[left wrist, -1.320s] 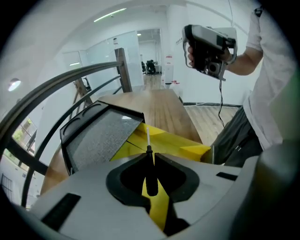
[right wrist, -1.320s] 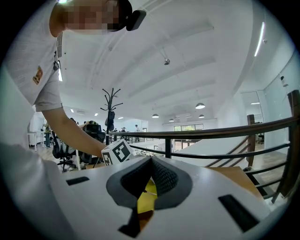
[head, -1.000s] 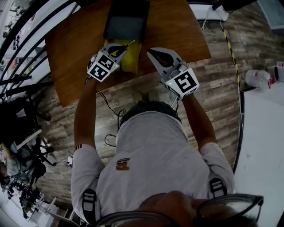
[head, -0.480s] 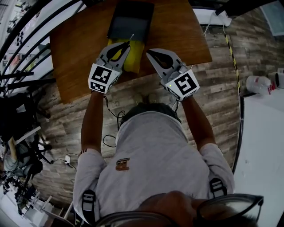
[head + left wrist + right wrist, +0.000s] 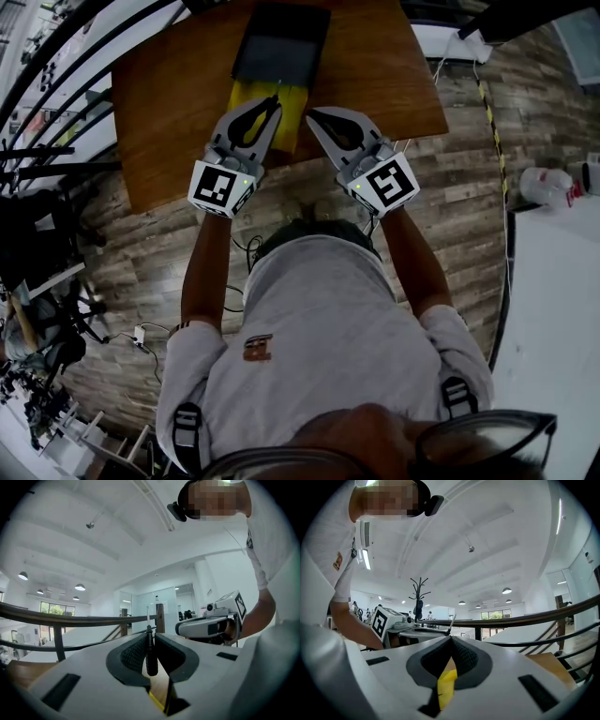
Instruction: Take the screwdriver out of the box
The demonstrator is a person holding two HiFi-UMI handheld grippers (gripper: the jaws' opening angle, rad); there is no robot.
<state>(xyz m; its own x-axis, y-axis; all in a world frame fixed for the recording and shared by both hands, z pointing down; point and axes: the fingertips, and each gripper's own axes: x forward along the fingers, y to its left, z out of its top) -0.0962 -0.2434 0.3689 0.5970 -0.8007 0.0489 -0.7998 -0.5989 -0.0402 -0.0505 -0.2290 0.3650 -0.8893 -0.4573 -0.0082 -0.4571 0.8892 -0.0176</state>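
Note:
On the wooden table [image 5: 178,103] lies the box [image 5: 291,101], a yellow tray with its dark lid [image 5: 281,47] folded back. My left gripper [image 5: 272,101] hovers above the tray's left side, shut on the screwdriver [image 5: 150,654]. The black handle stands upright between the ribbed pads, and the thin shaft sticks up past the jaw tips. My right gripper [image 5: 312,114] is level beside it over the tray's right edge, its jaws together with nothing in them. In the right gripper view, the yellow tray [image 5: 446,686] shows below that gripper [image 5: 450,638], and the left gripper [image 5: 401,620] is at the left.
Dark curved railings [image 5: 56,84] run along the table's left side. A white counter [image 5: 553,309] with a plastic bottle [image 5: 542,169] stands to the right. Cables [image 5: 234,281] trail on the wood-plank floor near the person's feet.
My left gripper has lifted out of the box with the screwdriver and swung from pointing down to level. The right gripper has shifted slightly up.

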